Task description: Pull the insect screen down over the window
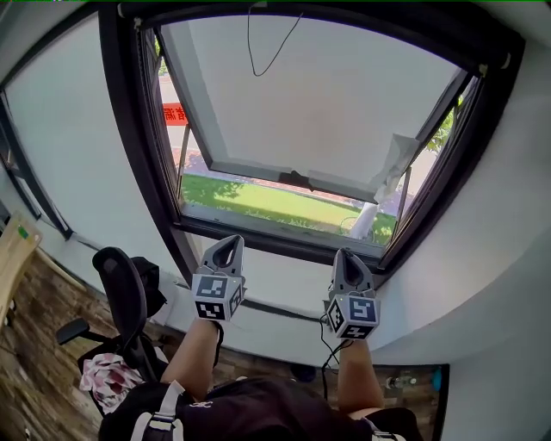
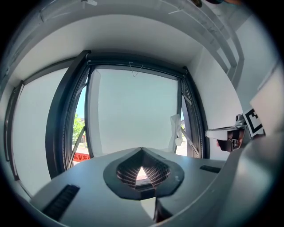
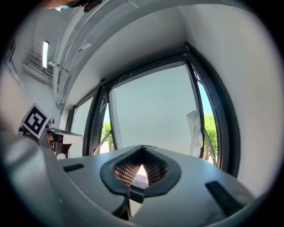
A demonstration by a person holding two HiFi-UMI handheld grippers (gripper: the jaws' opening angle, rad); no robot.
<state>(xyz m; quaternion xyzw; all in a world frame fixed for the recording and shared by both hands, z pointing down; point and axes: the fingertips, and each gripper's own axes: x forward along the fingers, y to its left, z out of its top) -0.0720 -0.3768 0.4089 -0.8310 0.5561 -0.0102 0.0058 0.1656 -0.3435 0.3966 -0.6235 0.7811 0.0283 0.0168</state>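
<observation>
A dark-framed window (image 1: 129, 155) fills the head view, with its glass sash (image 1: 318, 103) tilted outward. No screen shows over the opening. A thin dark cord loop (image 1: 261, 53) hangs from the dark housing (image 1: 344, 19) along the frame's top, and shows small in the left gripper view (image 2: 136, 70). My left gripper (image 1: 229, 243) and right gripper (image 1: 344, 256) are side by side below the sill, both shut and empty, pointing at the window. Each gripper view shows its own closed tips, left (image 2: 141, 150) and right (image 3: 142, 147), with the window beyond.
A crumpled white sheet (image 1: 392, 164) hangs at the sash's right edge. A black office chair (image 1: 125, 293) stands at lower left with a floral cloth (image 1: 108, 379) beside it. A wooden desk edge (image 1: 13, 250) is at far left. White wall runs below the sill.
</observation>
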